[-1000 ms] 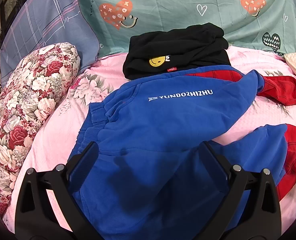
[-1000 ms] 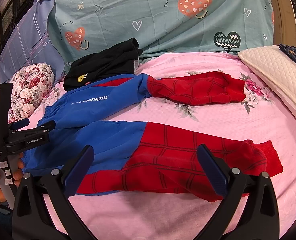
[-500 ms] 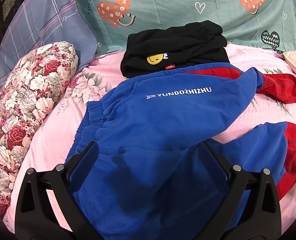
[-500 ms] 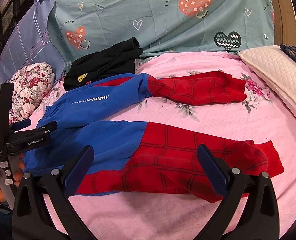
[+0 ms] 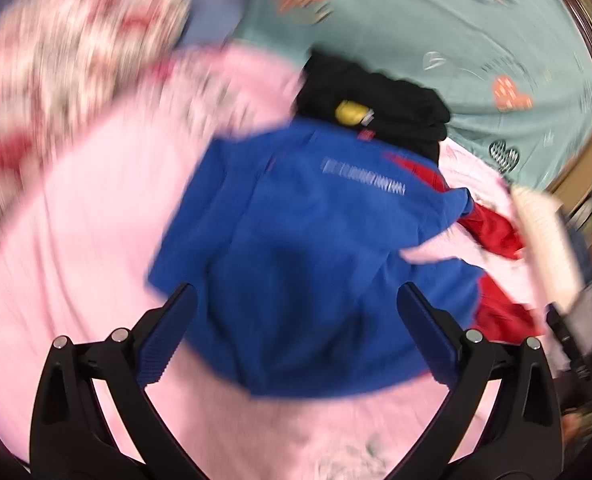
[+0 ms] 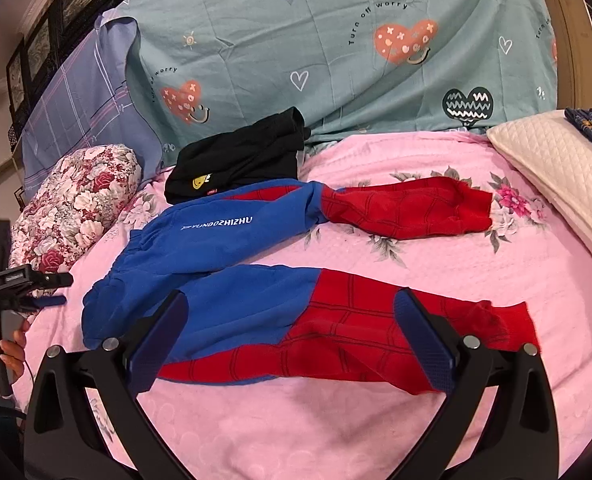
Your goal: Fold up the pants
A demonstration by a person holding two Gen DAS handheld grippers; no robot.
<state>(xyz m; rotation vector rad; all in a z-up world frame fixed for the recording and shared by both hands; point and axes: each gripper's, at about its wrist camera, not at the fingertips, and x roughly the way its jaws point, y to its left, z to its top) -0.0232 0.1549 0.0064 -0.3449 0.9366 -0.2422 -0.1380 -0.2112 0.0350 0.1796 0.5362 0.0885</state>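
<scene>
You are holding the left gripper and right gripper spread and empty above the pants, which are lying flat with 2 legs splayed just ahead, leaving waistband and cuffs reachable for the first fold.

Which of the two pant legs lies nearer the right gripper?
The lower leg, running between the right gripper's open fingers. The other leg lies farther up the bed, beside the black garment.
</scene>
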